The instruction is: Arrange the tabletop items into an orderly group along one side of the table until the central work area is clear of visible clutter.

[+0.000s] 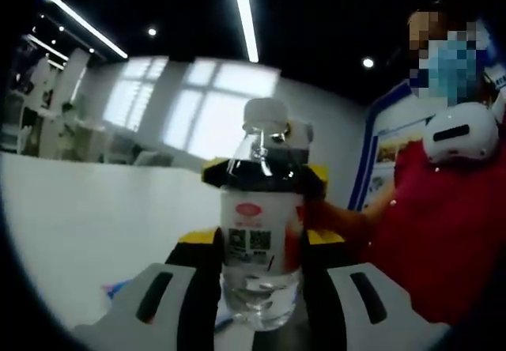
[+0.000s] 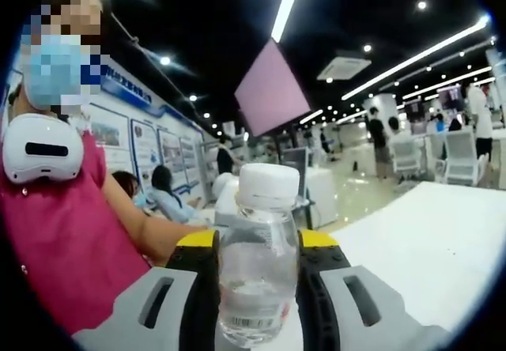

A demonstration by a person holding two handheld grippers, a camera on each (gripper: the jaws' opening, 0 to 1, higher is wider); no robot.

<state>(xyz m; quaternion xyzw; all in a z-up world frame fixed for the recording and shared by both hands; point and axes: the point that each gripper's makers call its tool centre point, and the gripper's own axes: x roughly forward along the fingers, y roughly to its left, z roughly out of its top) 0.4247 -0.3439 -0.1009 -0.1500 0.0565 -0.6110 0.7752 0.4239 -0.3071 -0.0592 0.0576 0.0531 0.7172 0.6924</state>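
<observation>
Bottles sit pinched in both your tools, the labelled bottle [image 1: 259, 248] between the left tool's [image 1: 259, 288] jaws, the white-capped bottle [image 2: 258, 276] between the right tool's [image 2: 258, 296], both lifted above the white table [image 2: 427, 240], so placing them along one side remains undone.

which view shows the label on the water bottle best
The left gripper view: the bottle faces it with its white label and printed codes, held between that gripper's jaws. The right gripper view shows the white cap, the clear body and just a strip of print near the bottom.
</observation>
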